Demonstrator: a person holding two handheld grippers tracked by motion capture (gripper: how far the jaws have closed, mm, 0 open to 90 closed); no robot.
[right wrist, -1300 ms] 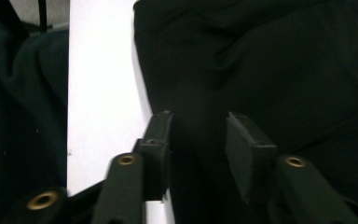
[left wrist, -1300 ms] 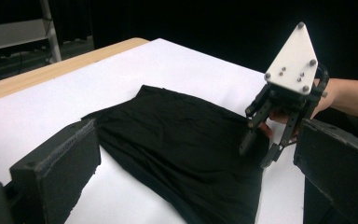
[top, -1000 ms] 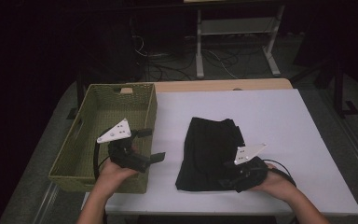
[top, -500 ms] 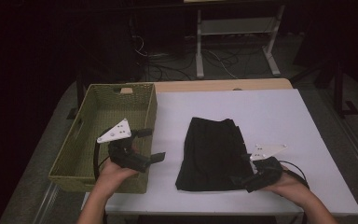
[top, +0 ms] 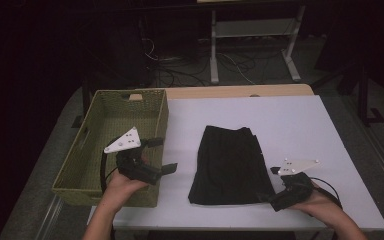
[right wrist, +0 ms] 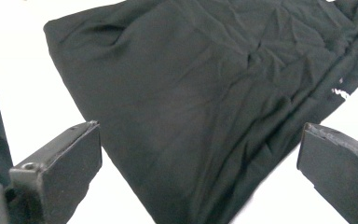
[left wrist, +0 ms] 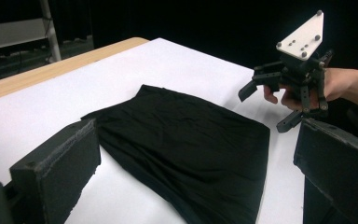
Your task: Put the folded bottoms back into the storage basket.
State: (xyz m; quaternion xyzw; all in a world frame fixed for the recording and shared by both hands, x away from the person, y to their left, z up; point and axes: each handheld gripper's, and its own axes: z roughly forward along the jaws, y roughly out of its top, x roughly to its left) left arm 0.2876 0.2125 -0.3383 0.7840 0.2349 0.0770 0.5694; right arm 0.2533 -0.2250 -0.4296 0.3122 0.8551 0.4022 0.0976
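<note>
While both tools stand wide and empty, folded black cloth [top: 230, 165] lies mid-surface | left tool [top: 157, 155] by basket [top: 95, 125], right tool [top: 270, 192] at near-right corner | step: approach | next: grip an edge.

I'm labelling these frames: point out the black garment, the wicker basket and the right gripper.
black garment [top: 230, 162], high view, middle of the cloth.
wicker basket [top: 80, 187], high view, near rim.
right gripper [top: 267, 197], high view, between its open jaws.
</note>
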